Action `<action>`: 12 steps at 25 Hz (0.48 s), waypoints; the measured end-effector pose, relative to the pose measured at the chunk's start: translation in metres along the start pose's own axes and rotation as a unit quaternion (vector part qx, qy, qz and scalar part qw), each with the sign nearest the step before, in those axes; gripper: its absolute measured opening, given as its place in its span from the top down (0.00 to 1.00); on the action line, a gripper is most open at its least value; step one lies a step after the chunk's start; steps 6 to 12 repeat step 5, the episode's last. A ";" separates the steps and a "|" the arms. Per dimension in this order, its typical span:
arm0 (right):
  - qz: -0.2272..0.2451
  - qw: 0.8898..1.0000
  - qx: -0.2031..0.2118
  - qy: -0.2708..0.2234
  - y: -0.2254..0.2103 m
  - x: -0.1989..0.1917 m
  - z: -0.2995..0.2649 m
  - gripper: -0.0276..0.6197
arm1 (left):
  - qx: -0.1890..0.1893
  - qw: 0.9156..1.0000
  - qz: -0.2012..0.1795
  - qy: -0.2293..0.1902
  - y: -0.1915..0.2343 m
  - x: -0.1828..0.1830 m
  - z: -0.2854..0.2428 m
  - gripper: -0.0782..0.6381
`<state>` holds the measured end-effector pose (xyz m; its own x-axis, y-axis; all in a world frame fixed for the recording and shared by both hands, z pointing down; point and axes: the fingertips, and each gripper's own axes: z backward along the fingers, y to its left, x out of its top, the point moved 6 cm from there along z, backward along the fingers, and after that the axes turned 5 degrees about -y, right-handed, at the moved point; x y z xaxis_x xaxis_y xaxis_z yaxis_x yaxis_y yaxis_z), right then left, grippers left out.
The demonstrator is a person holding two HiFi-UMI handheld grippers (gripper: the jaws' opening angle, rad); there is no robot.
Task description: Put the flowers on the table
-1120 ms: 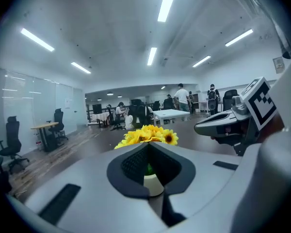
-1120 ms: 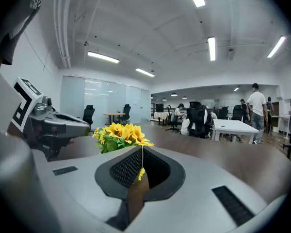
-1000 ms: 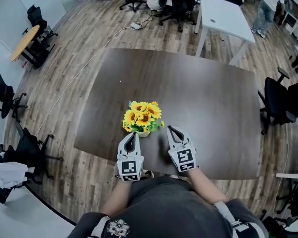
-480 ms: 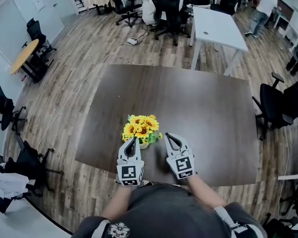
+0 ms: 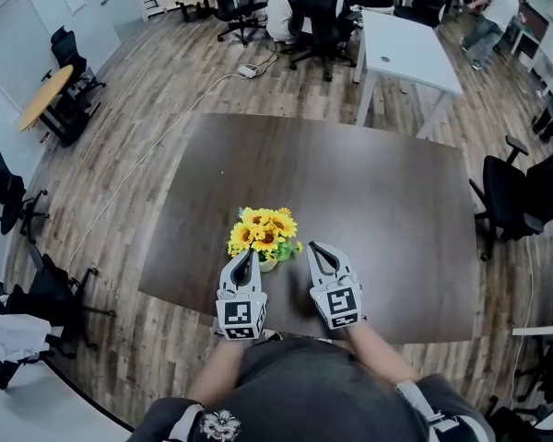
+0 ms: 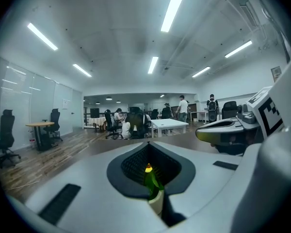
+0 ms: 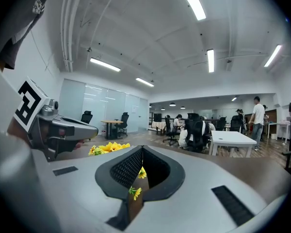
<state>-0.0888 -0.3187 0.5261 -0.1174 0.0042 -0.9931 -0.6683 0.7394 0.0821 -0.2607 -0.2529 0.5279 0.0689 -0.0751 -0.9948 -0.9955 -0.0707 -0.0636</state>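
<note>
Flowers (image 5: 264,231) are standing on the table (image 5: 378,210), my left gripper (image 5: 244,254) and right gripper (image 5: 314,246) just beside them, fingers pinched shut, so I'd back off slowly, brushing no petals.

No legible text; only square coded markers (image 5: 241,318) on left gripper (image 5: 244,256) and right gripper (image 5: 314,248)

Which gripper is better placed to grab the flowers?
Left, probably. The left gripper has its tip right beside the base of the flowers, while the right gripper sits farther off to the side. Both are shut, so either must open first.
</note>
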 end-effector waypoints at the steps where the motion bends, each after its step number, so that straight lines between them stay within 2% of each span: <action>1: 0.001 1.000 0.000 0.000 0.001 0.000 0.000 0.92 | 0.000 1.000 0.003 0.001 0.001 -0.001 0.001 0.88; 12: 0.001 1.000 -0.002 0.002 0.004 -0.001 0.001 0.92 | -0.005 1.000 0.010 0.005 0.002 -0.006 0.004 0.88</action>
